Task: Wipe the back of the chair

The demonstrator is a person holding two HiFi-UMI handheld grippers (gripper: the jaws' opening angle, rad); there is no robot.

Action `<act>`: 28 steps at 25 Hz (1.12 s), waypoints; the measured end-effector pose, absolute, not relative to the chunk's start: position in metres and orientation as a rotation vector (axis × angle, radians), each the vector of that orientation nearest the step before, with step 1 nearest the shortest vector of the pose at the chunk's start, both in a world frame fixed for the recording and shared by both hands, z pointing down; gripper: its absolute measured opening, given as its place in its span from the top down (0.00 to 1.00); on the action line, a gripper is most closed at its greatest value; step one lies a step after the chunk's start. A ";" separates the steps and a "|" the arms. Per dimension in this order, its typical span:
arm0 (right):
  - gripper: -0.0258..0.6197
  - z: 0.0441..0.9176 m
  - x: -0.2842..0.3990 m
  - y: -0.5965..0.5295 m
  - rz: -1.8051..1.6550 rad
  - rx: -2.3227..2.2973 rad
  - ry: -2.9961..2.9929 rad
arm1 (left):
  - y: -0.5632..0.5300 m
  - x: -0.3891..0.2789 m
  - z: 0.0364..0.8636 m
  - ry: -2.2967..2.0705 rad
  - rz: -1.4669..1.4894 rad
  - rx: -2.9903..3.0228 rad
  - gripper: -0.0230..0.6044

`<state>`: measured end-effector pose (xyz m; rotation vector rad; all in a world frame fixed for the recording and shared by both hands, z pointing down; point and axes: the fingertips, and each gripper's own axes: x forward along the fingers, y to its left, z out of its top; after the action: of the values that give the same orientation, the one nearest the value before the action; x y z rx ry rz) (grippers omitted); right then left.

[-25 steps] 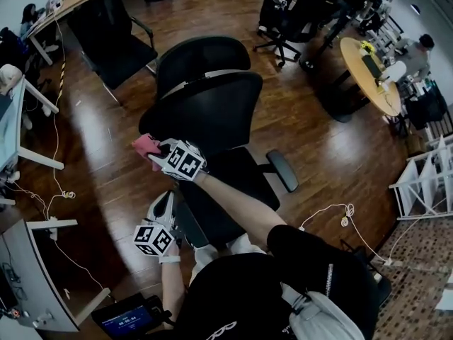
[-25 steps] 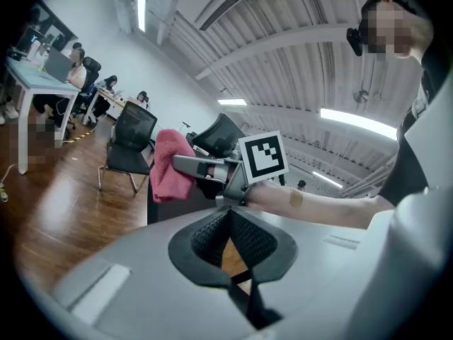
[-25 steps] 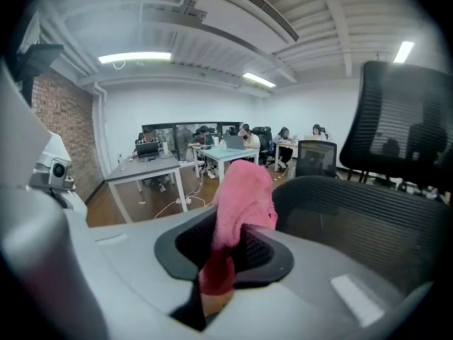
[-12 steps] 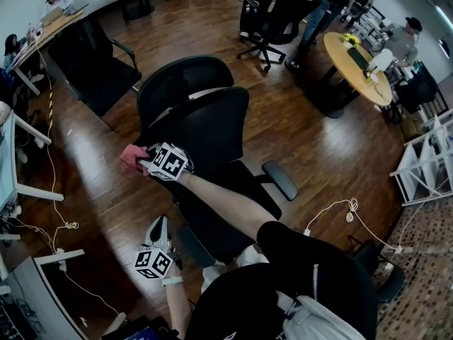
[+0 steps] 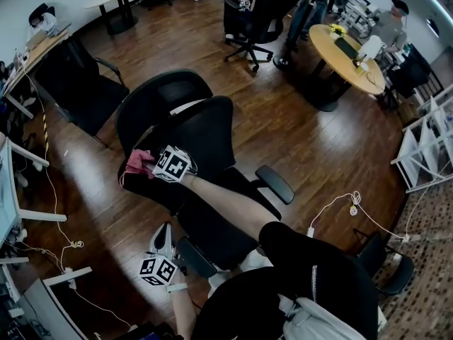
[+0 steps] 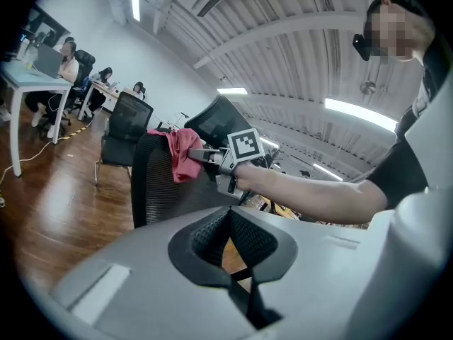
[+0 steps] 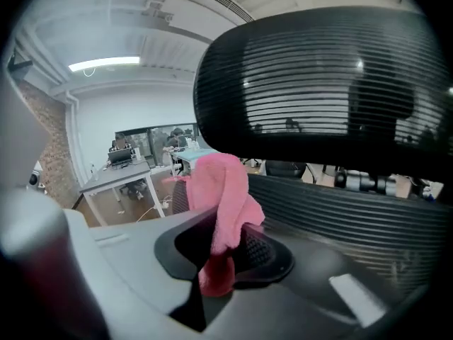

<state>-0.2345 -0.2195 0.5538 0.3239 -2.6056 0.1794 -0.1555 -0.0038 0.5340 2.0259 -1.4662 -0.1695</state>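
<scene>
Right gripper (image 5: 153, 163), with marker cube, reaches across the seat at the end of an outstretched forearm; its jaws are clamped on a crumpled pink cloth (image 5: 137, 163). In the right gripper view the cloth (image 7: 220, 190) rises from between the jaws of that gripper (image 7: 219, 255) and flops over to the right.

Left gripper (image 5: 163, 234) hangs low at the seat's near left corner, close to an armrest pad (image 5: 192, 255). In the left gripper view its jaws (image 6: 228, 214) are together, with nothing between them.

Black mesh office chair (image 5: 205, 129): the cloth lies against the left edge of the backrest, below the curved headrest (image 5: 161, 94). From the left gripper view the cloth (image 6: 181, 151) drapes over the upper edge of the backrest (image 6: 154, 184), with the right gripper (image 6: 209, 157) just behind it. In the right gripper view the ribbed backrest mesh (image 7: 347, 214) fills the right side, beneath the headrest (image 7: 318, 83).

Surroundings: dark wooden floor (image 5: 297, 140); round wooden table (image 5: 348, 61) at upper right.
</scene>
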 end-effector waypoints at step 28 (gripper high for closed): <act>0.88 0.551 -0.068 -0.342 0.216 0.559 -2.589 | -0.074 -0.047 0.544 -1.381 -0.134 2.076 0.98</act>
<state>-0.0680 -0.3422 0.5510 0.5587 -2.5891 0.2164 -0.0469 -0.0741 0.5438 2.0759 -1.3812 -0.1336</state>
